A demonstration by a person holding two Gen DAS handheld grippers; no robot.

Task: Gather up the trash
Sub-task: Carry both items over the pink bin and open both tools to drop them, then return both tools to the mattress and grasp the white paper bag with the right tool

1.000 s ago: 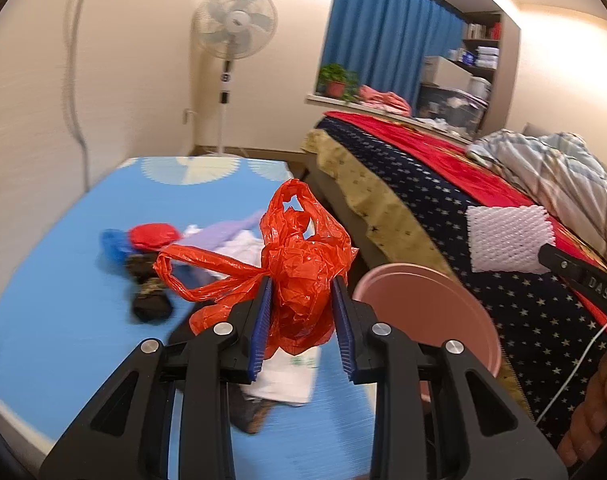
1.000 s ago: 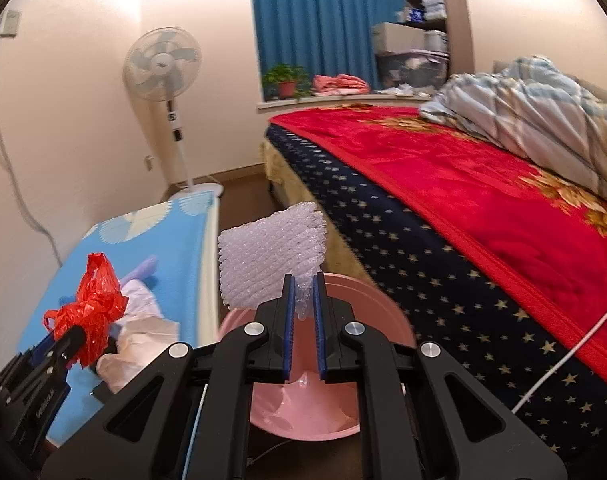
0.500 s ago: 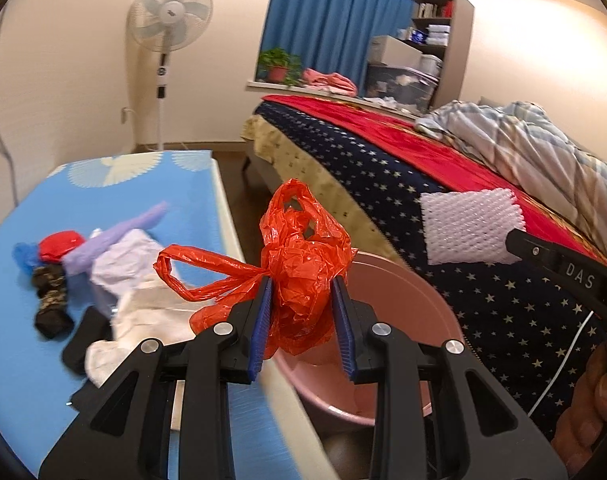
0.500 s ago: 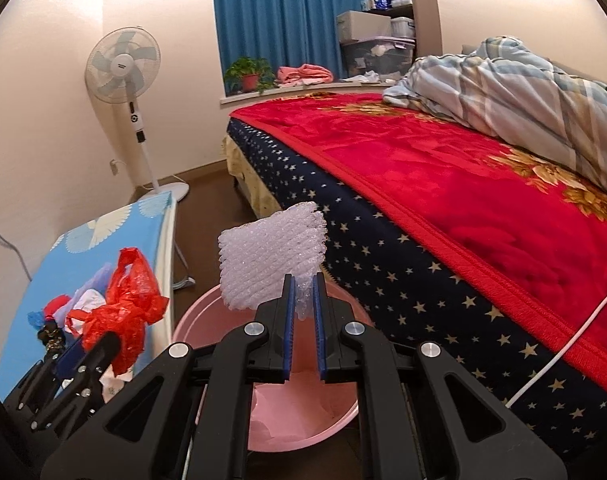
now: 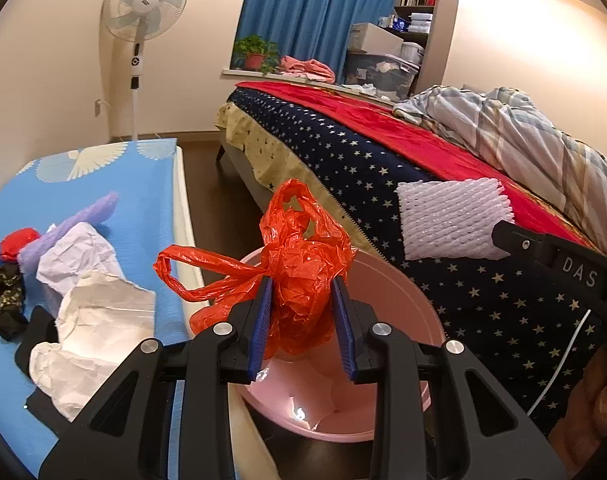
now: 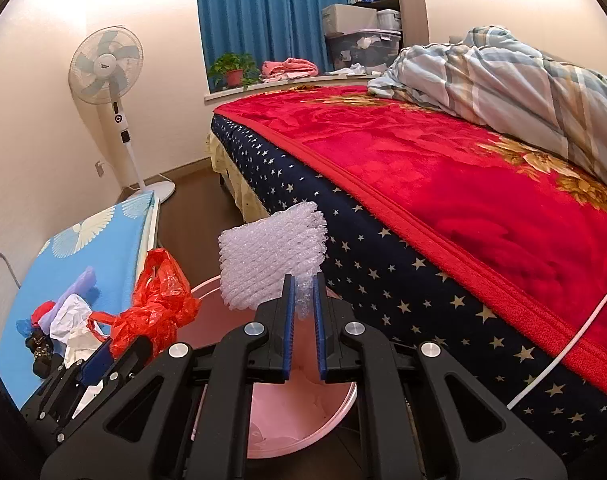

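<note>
Left gripper (image 5: 303, 308): blue-padded jaws pinched on a crumpled red plastic bag (image 5: 303, 256), held over the near rim of the pink bin (image 5: 387, 276); one twisted handle loop trails out toward the table side of the bin.

Right gripper (image 6: 302, 300): jaws nearly together on a corner of a white foam net sleeve (image 6: 269, 250), which stands up above the bin's mouth on the side nearest the bed.

Step in hand: by the look of it, the drop; both pieces of trash are lifted and poised over the bin, neither yet let go.

Next move: likely calls for parting each pair of jaws so the loads fall inside; the bag's loose loop may need a nudge further over the bin, as it hangs close to the rim.

Pink bin: on the dark floor between the table and the bed, open, with something pale and hard to make out at the bottom.

Left of the bin: a blue-topped table (image 5: 83, 184) with crumpled white paper (image 5: 99, 312), a lilac wrapper (image 5: 83, 216), a small red scrap (image 5: 19, 238) and dark bits awaiting collection.

Right of the bin: a bed (image 6: 443, 184) under a red blanket with a star-print side.

Beyond the bin: a standing fan (image 5: 143, 4) and blue curtains (image 5: 315, 8) at the far wall.
</note>
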